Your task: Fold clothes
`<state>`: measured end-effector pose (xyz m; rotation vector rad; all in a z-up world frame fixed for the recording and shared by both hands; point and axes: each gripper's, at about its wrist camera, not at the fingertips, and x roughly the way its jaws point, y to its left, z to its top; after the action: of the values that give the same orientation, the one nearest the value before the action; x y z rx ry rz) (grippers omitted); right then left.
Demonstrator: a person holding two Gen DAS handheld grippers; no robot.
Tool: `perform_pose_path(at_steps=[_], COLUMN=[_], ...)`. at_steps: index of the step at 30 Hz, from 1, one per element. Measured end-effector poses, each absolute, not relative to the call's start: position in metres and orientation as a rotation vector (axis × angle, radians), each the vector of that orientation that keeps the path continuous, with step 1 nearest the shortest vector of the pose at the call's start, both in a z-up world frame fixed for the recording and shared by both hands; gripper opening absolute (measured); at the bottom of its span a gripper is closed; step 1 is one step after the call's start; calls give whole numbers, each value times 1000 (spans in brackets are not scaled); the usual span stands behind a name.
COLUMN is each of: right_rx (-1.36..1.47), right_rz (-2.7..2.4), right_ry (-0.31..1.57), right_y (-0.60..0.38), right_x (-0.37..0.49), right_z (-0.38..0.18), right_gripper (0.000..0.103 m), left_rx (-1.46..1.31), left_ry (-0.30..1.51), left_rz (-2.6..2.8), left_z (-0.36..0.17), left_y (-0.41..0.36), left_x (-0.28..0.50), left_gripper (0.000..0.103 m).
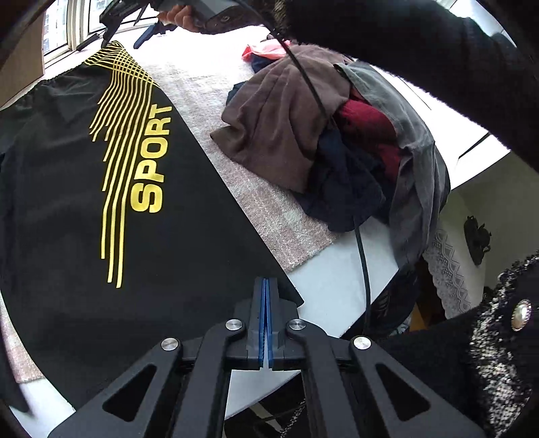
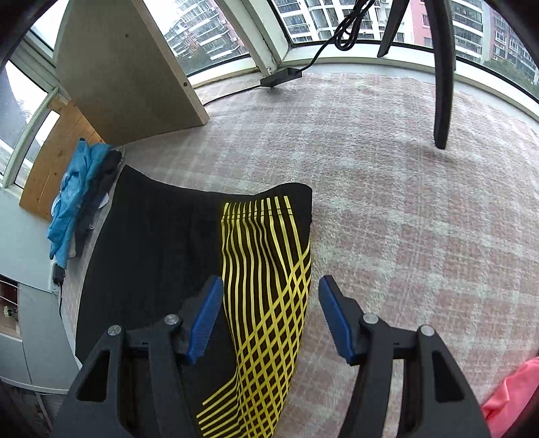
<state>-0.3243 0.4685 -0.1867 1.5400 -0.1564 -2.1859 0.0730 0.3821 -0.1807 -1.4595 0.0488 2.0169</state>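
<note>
Black shorts (image 1: 67, 209) with yellow stripes and a yellow SPORT print lie spread on a pinkish blanket (image 1: 269, 215). My left gripper (image 1: 267, 286) is shut at the near corner of the shorts' hem, apparently pinching the fabric. In the right wrist view the shorts (image 2: 161, 242) show their yellow-striped end. My right gripper (image 2: 269, 283) is open, with its blue fingers on either side of the striped edge and slightly above it. The left wrist view shows the right gripper (image 1: 148, 35) small at the shorts' far end, held by a hand (image 1: 182, 18).
A pile of brown, maroon, navy and grey clothes (image 1: 337, 141) sits right of the shorts, crossed by a black cable (image 1: 362, 256). A pink garment (image 2: 512, 397) lies at the near right. Blue clothing (image 2: 77, 195), a wooden board (image 2: 128, 67) and a black stand leg (image 2: 443, 84) are beyond.
</note>
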Motion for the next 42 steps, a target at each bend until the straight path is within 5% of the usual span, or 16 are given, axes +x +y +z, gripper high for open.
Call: perform_pose_path(at_steps=[5,7,15,20,23,26,33,36,42], right_rx=[1507,1526,1516,1497,1518,1594,1579,1540,1496], right_rz=[-2148,-2151,-2161,-2197,-2287,-2266,-2266,-2266,-2246], right_ry=[-171,-146,-363,-295,-96,-121,-103,-133,-176], right_y=[454,450,446,405,386,398,469,516,575], right_x=[-344,-344,-346,-342,-338,-337,-290,-264,-241], right_z=[-208,-209,-160,-116,-104,-110,-84,-60,-51], right_gripper=[54,12,4,4,4,6,20,44,45], left_rx=[-1465,-1450,-1303,-1275,-1298,-1294,-1286,-1263,-1243], left_ry=[-119,-176,-461,-499,-399,-277,-126,-50,171], left_rz=[2033,2036,2081,2174,2148,2104,2026,1965,1897], left_z=[-170,-165,-130,-123,-128,-133,-140,-146,-165], left_y=[356,345,276,208,200,218,264,307,392], left_x=[70,69,62,69,62,52,32,42,65], left_gripper=[0,0,0,0,0,0,0,0,22])
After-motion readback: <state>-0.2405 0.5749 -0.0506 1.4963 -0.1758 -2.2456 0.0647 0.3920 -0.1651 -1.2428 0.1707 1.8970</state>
